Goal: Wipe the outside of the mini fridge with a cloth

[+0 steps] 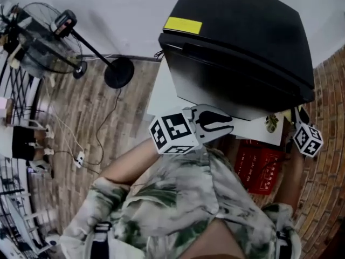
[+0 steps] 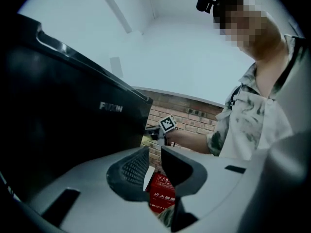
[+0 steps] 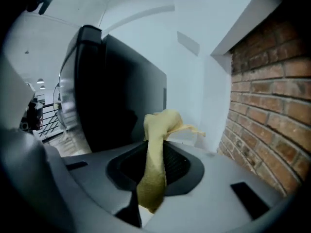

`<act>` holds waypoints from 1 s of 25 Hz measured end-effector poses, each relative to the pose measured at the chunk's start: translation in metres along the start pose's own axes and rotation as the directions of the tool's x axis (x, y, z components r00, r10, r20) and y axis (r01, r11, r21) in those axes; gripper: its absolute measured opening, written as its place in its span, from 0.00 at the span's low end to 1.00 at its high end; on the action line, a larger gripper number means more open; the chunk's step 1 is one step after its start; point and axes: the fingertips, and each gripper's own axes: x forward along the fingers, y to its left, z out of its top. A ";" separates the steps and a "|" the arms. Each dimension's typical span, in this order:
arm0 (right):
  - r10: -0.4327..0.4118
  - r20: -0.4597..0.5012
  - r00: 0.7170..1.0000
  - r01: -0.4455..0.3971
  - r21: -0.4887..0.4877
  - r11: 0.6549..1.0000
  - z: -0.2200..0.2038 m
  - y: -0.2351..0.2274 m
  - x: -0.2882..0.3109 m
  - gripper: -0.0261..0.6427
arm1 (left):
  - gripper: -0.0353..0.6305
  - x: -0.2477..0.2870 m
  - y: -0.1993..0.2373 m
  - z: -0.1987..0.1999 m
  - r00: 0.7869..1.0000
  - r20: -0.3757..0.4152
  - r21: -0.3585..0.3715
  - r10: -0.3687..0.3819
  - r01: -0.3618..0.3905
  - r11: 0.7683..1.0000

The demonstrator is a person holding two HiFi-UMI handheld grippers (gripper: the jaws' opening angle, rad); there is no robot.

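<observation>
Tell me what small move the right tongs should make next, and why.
Probably ease the right tongs forward until the cloth presses on the fridge side. They are shut on the cloth, which seems not to touch the fridge yet, so wiping cannot begin.

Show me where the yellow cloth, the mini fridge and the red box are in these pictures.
yellow cloth [image 3: 155,154], right gripper view, on the middle of its bunched strip.
mini fridge [image 1: 242,36], head view, on its black top panel.
red box [image 1: 259,169], head view, on its printed red face.
</observation>
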 end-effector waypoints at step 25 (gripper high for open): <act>-0.063 0.123 0.990 0.072 -0.071 0.995 0.028 0.309 -0.132 0.17 | 0.17 -0.194 -0.029 -0.054 0.971 -0.061 -0.002 -0.232 0.232 0.973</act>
